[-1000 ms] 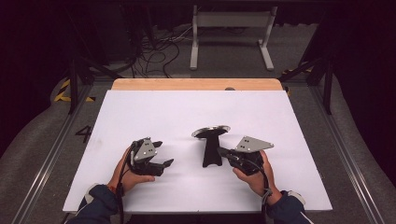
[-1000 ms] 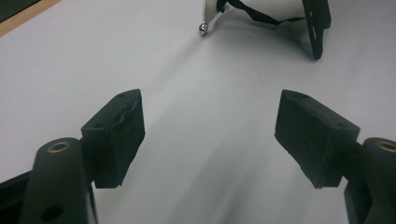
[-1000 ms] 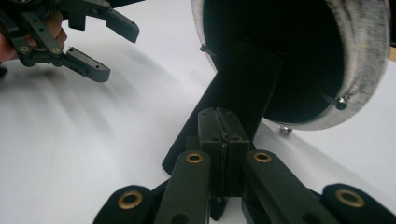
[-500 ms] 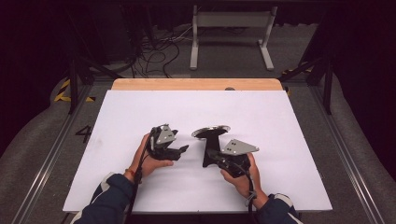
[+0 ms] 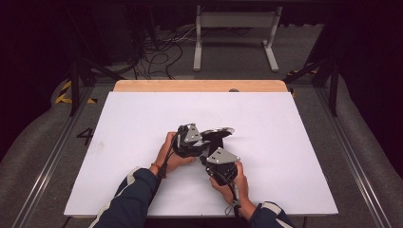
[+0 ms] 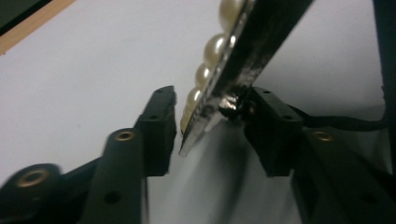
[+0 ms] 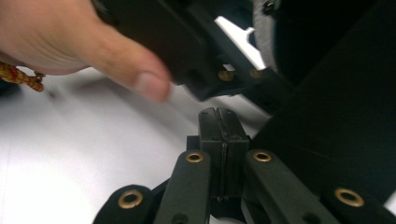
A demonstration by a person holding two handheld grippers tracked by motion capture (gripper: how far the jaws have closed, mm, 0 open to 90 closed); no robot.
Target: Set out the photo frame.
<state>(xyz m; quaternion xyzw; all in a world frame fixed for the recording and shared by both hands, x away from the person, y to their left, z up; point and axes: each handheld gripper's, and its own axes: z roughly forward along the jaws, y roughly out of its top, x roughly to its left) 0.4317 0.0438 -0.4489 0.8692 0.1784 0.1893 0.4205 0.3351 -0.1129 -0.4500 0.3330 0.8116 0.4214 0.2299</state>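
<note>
White table (image 5: 285, 142), both hands mid-table near the front. Left gripper (image 6: 210, 126) jaws apart, straddling the edge of a black pearl-trimmed object (image 6: 243, 60) without clamping it. Right gripper (image 7: 218, 126) jaws pressed together, empty, just beside it.

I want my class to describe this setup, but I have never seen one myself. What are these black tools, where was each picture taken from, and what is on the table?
No machine works here: a person holds a hand-operated two-jaw gripper in each hand. The high view looks down on a white table from above the person's side. There the left gripper and right gripper meet at a dark object with a silvery edge, the one thing on the table.

The other two pictures come from small cameras riding on the grippers. In the left gripper view, its jaws stand open around a thin dark edge lined with pearl-like beads, not yet clamped. In the right gripper view, its jaws are pressed shut together, nothing visible between them, with the person's left hand close ahead.
</note>
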